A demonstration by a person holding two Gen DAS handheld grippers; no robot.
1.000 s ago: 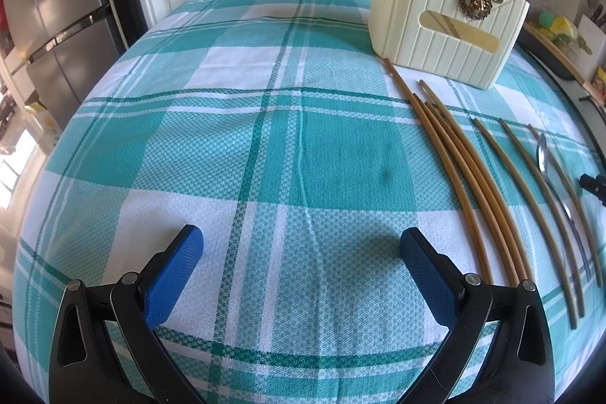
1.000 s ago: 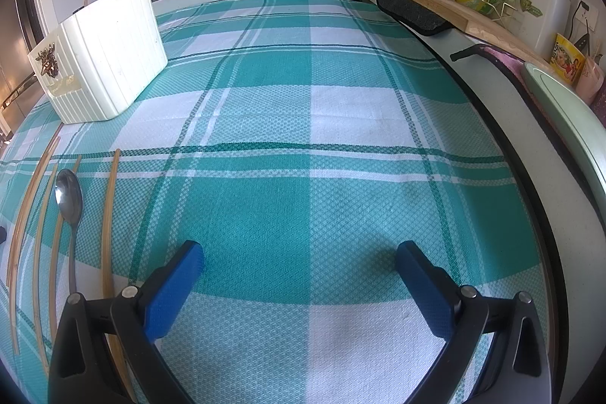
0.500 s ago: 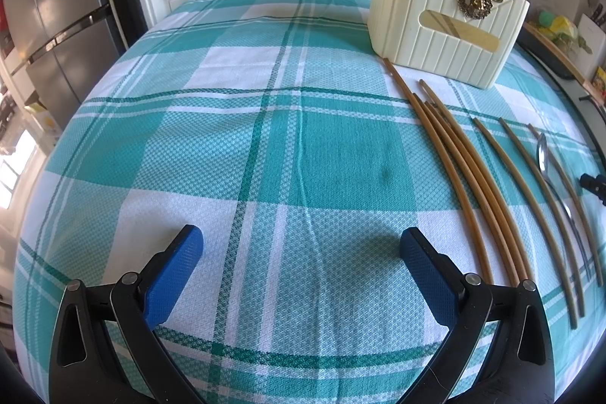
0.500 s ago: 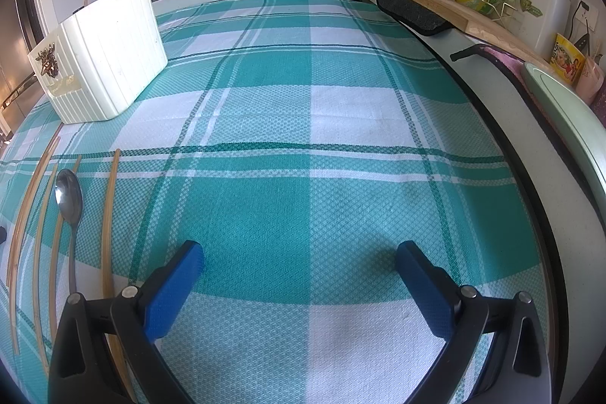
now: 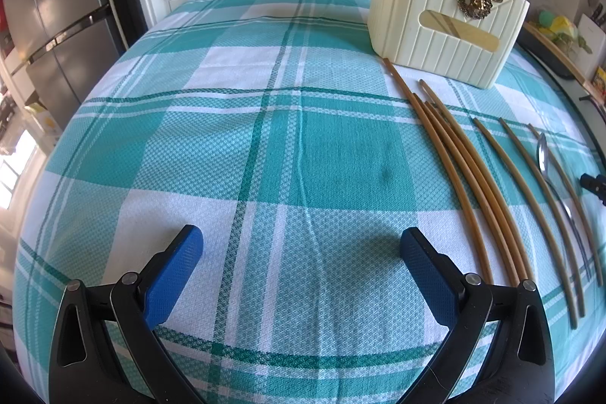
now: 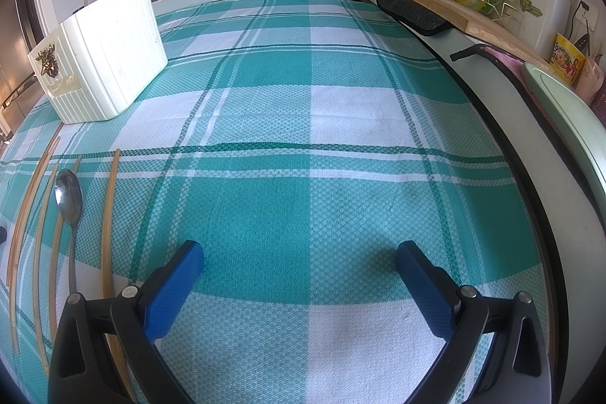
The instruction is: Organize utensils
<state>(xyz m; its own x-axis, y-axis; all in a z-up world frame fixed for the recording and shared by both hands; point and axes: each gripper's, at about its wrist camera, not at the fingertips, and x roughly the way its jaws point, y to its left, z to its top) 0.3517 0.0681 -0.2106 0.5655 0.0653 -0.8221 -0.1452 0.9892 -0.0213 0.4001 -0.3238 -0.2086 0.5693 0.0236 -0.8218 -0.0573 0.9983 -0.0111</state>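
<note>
Right of left claw (image 5: 302, 248): chopsticks (image 5: 460, 177) | left of right claw (image 6: 299, 262)

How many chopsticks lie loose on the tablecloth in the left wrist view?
7. One lone chopstick lies nearest the holder, three bunched beside it, two further right, and one by the spoon. The holder may hide more.

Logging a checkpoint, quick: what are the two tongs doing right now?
Left tongs: open, holding nothing.
Right tongs: open, holding nothing.
</note>
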